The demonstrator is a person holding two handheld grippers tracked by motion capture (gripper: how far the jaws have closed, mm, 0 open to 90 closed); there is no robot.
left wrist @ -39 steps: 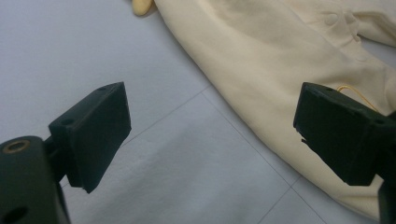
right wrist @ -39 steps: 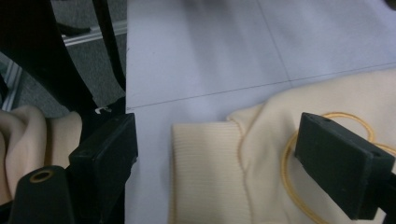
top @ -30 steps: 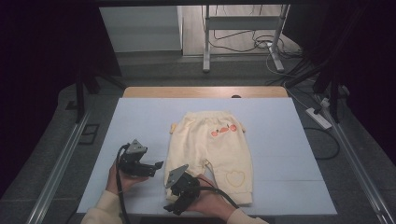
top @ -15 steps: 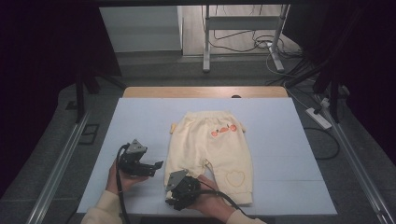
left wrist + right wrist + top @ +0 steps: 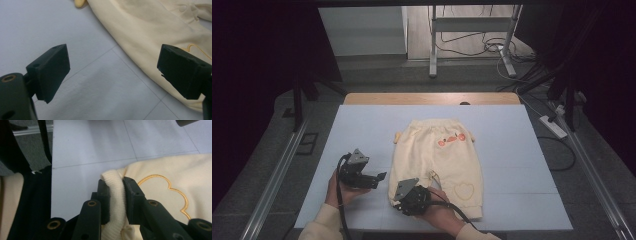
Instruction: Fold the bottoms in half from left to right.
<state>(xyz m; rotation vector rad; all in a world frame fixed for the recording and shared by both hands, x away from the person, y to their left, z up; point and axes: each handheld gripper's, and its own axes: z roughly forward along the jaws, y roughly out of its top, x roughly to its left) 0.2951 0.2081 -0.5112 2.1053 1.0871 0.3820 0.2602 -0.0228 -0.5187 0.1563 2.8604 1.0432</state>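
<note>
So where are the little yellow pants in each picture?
High view: the pants lie mid-table on the blue mat.
Left gripper view: upper right.
Right gripper view: right half, ribbed cuff pinched.
Shared landmark: the stitched heart.

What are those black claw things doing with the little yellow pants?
A person sits at the table with a claw in each hand. The right claw has just been closing and now pinches the ribbed cuff of the cream baby pants, which lie flat on the pale blue mat, close to a stitched heart outline. The left claw hovers wide open beside the pants over the mat, holding nothing. The pants have not been lifted or folded yet.
</note>
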